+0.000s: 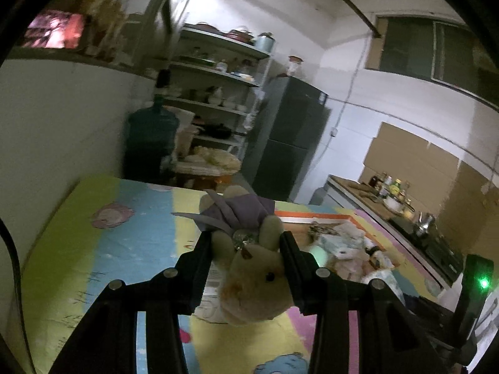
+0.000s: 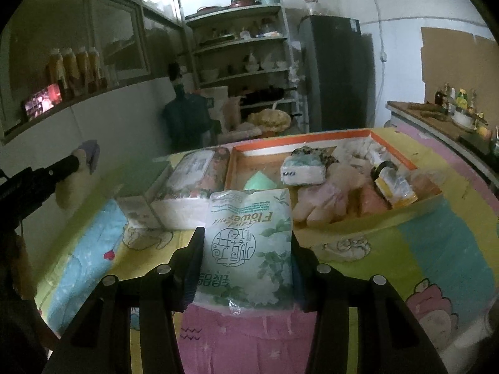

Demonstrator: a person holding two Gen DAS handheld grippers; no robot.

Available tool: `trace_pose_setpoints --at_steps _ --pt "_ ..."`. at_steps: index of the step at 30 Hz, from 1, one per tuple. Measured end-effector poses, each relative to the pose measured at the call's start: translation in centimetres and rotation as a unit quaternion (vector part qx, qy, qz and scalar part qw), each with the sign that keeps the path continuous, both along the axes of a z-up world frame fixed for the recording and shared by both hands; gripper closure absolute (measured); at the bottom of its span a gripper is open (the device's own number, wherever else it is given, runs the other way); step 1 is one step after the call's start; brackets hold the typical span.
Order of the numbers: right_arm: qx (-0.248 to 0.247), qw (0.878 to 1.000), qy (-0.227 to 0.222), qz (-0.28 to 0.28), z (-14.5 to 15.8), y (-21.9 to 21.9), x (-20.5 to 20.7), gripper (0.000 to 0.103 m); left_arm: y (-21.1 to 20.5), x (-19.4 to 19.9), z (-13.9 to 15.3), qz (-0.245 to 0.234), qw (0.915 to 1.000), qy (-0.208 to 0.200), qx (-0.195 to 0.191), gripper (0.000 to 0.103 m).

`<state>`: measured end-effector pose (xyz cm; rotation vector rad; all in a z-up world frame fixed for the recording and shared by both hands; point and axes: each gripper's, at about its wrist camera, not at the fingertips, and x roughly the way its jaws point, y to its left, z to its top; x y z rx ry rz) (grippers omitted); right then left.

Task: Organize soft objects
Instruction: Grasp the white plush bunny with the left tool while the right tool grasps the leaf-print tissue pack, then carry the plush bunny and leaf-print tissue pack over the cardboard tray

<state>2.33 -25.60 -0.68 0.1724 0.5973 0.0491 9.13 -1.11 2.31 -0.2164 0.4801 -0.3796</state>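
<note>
My left gripper (image 1: 246, 243) is shut on a tan plush animal (image 1: 252, 283) in a purple cloth and holds it above the colourful tablecloth (image 1: 124, 249). In the right wrist view that left gripper (image 2: 76, 163) and the plush animal (image 2: 67, 193) hang at the far left. My right gripper (image 2: 246, 243) is shut on a white-and-green tissue pack (image 2: 249, 249), raised in front of an orange-rimmed cardboard box (image 2: 343, 135). The box (image 1: 318, 216) holds tissue packs, pink gloves (image 2: 324, 196) and several small packets.
A white box (image 2: 181, 212) with a floral roll (image 2: 199, 171) stands left of the orange box. Behind the table are a shelf rack (image 2: 243, 40), a dark fridge (image 2: 336, 71) and a water jug (image 1: 149, 143). A counter (image 2: 436, 118) with bottles runs along the right.
</note>
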Motion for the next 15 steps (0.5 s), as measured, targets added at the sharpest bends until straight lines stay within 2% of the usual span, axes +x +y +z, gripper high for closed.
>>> trace_pose_setpoints --at_steps 15 --pt "0.005 0.999 -0.022 -0.025 1.3 -2.6 -0.7 0.054 -7.2 -0.4 0.0 -0.053 0.9982 -0.002 0.028 0.059"
